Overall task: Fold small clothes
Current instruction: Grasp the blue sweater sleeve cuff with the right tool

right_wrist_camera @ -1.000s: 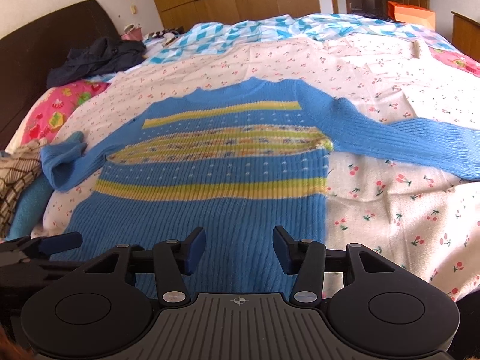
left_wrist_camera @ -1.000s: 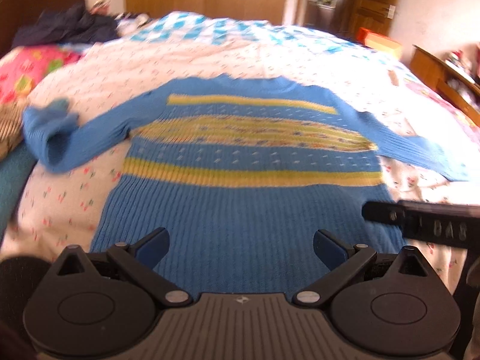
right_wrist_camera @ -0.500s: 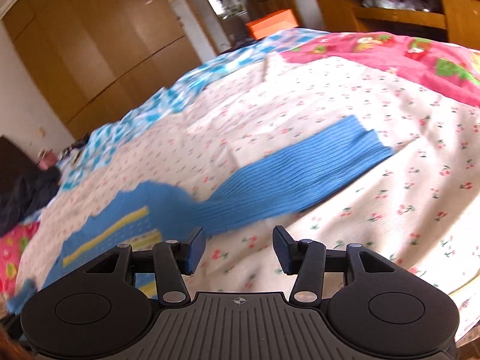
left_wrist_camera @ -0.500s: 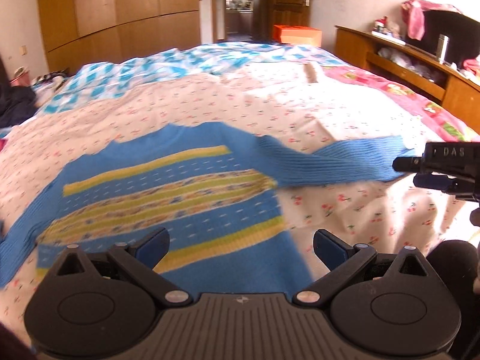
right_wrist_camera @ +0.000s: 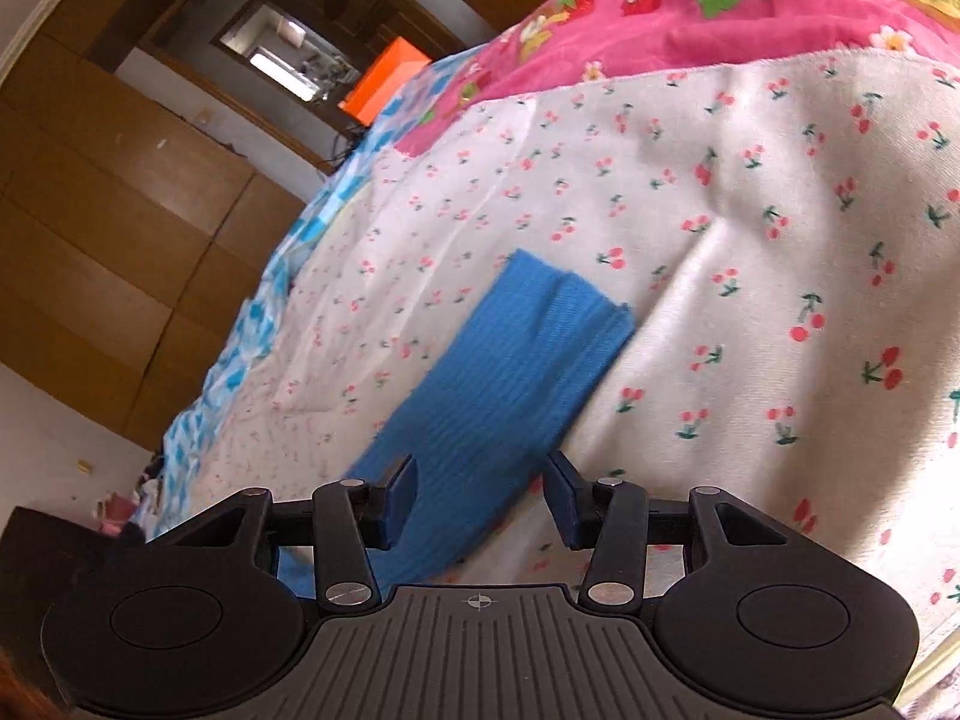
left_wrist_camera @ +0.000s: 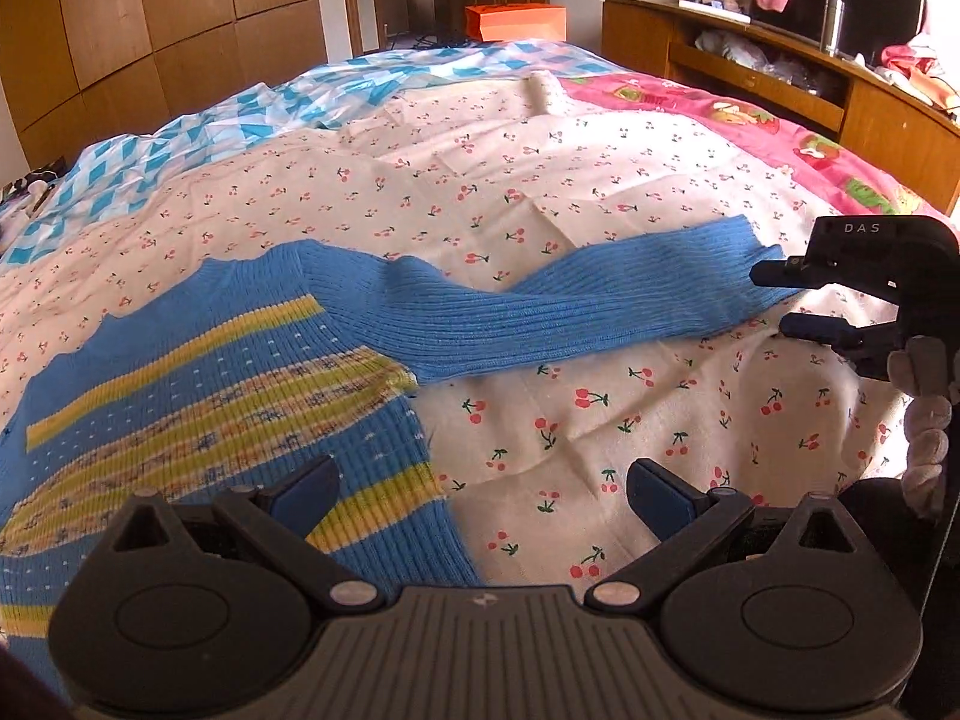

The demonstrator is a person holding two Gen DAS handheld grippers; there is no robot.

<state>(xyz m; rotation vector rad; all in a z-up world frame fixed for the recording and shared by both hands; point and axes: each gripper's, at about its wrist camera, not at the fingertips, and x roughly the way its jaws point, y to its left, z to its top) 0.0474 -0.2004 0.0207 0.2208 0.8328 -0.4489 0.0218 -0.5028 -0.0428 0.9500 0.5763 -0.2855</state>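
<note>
A small blue knit sweater (left_wrist_camera: 198,384) with yellow stripes lies flat on the bed. Its right sleeve (left_wrist_camera: 576,306) stretches out to the right, and the cuff (right_wrist_camera: 558,324) also shows in the right wrist view. My left gripper (left_wrist_camera: 480,492) is open and empty, low over the sweater's right side seam. My right gripper (right_wrist_camera: 480,498) is open, tilted, with the sleeve lying between its fingers near the cuff; it also shows in the left wrist view (left_wrist_camera: 774,300) at the cuff's end.
The bed has a white cherry-print sheet (left_wrist_camera: 600,180), a pink blanket (left_wrist_camera: 780,138) on the right and a blue checked cover (left_wrist_camera: 300,102) at the back. A wooden shelf unit (left_wrist_camera: 780,60) stands at the right, wardrobes (left_wrist_camera: 150,30) behind.
Both grippers have swung right, from the sweater's hem toward its right sleeve. My right gripper has tilted and moved in around the sleeve near the cuff. Both stay open.
</note>
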